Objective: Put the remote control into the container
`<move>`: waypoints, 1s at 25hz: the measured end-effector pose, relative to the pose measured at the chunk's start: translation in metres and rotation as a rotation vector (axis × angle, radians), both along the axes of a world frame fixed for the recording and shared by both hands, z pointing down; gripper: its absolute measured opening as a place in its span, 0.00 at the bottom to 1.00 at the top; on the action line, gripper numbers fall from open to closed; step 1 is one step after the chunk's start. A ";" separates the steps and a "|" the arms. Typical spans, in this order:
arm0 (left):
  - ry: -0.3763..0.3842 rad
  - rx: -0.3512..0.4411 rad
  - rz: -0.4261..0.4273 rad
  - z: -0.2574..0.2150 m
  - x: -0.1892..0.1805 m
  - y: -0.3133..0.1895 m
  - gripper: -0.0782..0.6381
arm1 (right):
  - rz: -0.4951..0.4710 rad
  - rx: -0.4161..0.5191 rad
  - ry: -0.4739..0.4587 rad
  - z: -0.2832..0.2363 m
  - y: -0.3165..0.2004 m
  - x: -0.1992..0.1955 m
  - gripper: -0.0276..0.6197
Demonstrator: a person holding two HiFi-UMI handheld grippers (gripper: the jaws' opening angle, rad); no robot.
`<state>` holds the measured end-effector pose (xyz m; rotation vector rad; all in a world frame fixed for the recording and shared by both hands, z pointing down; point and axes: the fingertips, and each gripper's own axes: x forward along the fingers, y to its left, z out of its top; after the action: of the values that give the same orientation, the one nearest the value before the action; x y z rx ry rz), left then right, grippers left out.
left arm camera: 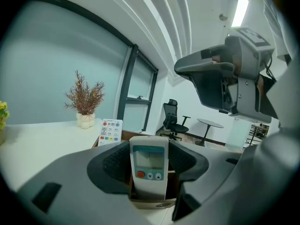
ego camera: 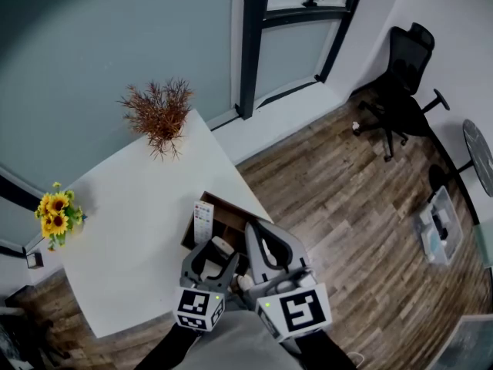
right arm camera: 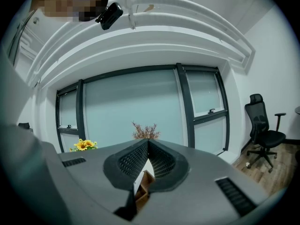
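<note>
"Head view: what is recorded?"

"A white table [ego camera: 131, 230] is seen from above, with a dried plant [ego camera: 159, 114] at its far end and sunflowers [ego camera: 57, 214] at its left edge. A brown container [ego camera: 231, 209] is set at the table's right edge. A white remote with coloured buttons [ego camera: 202, 220] is stood on end against the container's left side. The left gripper [ego camera: 218, 251] is held at the container's near side with the remote control [ego camera: 222, 244] between its jaws. The right gripper [ego camera: 256, 230] is held just beside it, over the container."

"Left gripper view?"

"The jaws are seen clamped on the remote control, one pad against each long side. It is held upright, display and orange button facing the camera. Its lower end is sunk behind the near wall of a container compartment. Whether the bottom is touched cannot be told. An office chair [left arm camera: 172, 118] is noted on the wooden floor beyond."

"Right gripper view?"

"The jaws are seen together, tips meeting, with nothing gripped. Part of the container is visible below, through the gap under the tips."
</note>
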<state>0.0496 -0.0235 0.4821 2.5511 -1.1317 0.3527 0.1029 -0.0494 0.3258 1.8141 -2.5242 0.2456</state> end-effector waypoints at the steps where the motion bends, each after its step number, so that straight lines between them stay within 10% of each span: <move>1: -0.002 0.000 0.000 0.000 0.000 0.000 0.47 | 0.000 0.000 0.000 0.000 0.000 0.000 0.05; 22: 0.125 0.222 -0.099 -0.085 -0.025 -0.008 0.46 | -0.036 -0.028 0.019 0.005 0.004 -0.006 0.05; 25: 0.148 0.259 -0.195 -0.101 -0.049 -0.013 0.24 | -0.038 -0.018 0.012 0.003 0.003 -0.009 0.05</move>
<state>0.0006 -0.0367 0.3812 2.5980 -1.4340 -0.0329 0.0942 -0.0462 0.3283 1.7537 -2.5376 0.2550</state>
